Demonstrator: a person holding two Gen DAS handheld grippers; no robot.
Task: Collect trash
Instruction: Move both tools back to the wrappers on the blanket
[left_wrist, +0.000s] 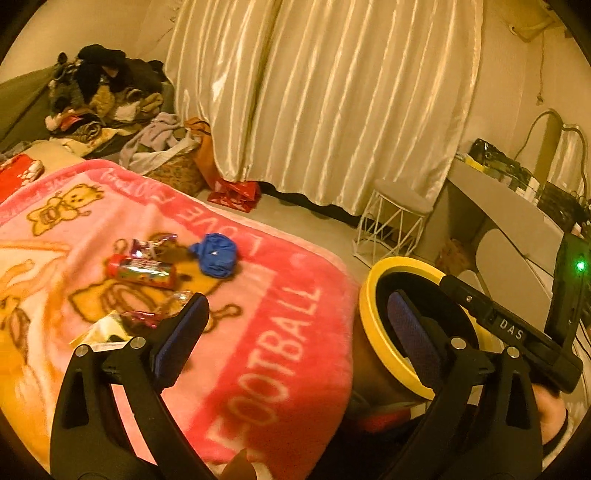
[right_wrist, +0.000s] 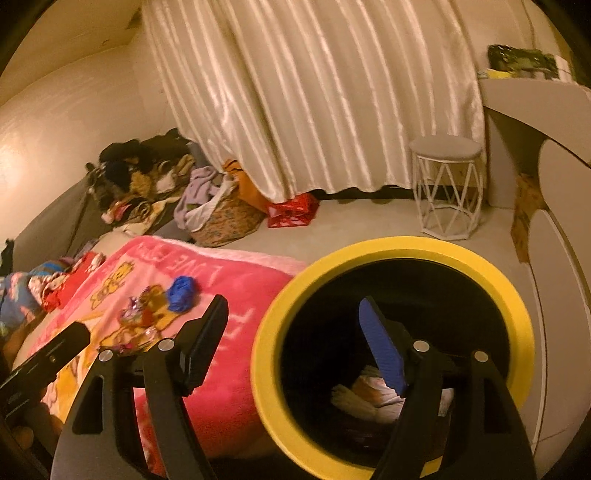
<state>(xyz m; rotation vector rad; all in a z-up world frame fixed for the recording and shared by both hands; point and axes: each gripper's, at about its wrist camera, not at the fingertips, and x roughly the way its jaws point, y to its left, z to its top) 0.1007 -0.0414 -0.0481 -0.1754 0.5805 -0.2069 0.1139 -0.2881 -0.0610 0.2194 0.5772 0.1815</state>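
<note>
Right, both grippers spread wide, nothing between the fingers of either. Left gripper (left_wrist: 295, 328) hangs over the pink blanket (left_wrist: 280, 332); right gripper (right_wrist: 295, 332) straddles the yellow rim of the black bin (right_wrist: 509, 295), one finger over the blanket edge, the other over the bin mouth.

Trash on the blanket: crumpled blue wad (left_wrist: 216, 254), red candy wrapper (left_wrist: 142, 272) just beside it, purple wrapper (left_wrist: 151, 246) behind, foil scraps (left_wrist: 107, 326) near the left finger.

Only the right wrist view looks into the bin: pale crumpled trash (right_wrist: 364, 397) at the bottom. The left view shows only the rim and a bit of dark wall, plus the right gripper's body. The right view shows the wrappers small and blurred.
</note>
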